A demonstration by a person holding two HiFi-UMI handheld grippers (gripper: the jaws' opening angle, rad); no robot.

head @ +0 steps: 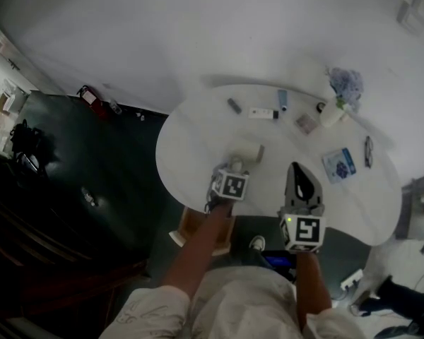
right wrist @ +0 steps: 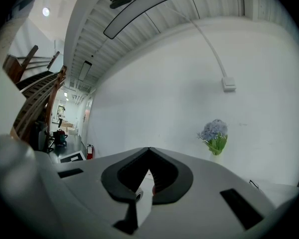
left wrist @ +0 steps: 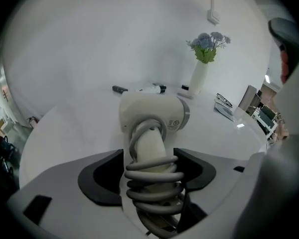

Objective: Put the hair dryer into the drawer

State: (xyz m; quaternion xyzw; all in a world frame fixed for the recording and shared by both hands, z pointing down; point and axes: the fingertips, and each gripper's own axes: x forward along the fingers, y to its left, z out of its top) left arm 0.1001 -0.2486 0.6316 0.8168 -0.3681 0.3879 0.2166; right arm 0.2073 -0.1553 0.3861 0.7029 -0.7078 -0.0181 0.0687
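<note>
Hair dryer (left wrist: 152,118) lies on the white table (head: 198,140), near the table's near edge. Its cord (left wrist: 152,183) is coiled round the handle.

Left claw (left wrist: 149,168): jaws spread wide, one on each side of the wrapped handle, and not clamped on it as far as I can judge.

Right claw (right wrist: 149,151): tips together, nothing between them.

Risks:
- The pads would meet the cord coils rather than the bare handle. The coils may slide, so the grip could slip or twist.
- The head looks heavier than the handle. Gripped low, it may swing down once lifted off the table.
- A loosened loop could snag on the drawer.

Pose: the left forearm reaches in over the table's near edge, claw (head: 236,165) pitched down at the table top. The right claw (head: 301,183) is held level above the same edge, idle.
</note>
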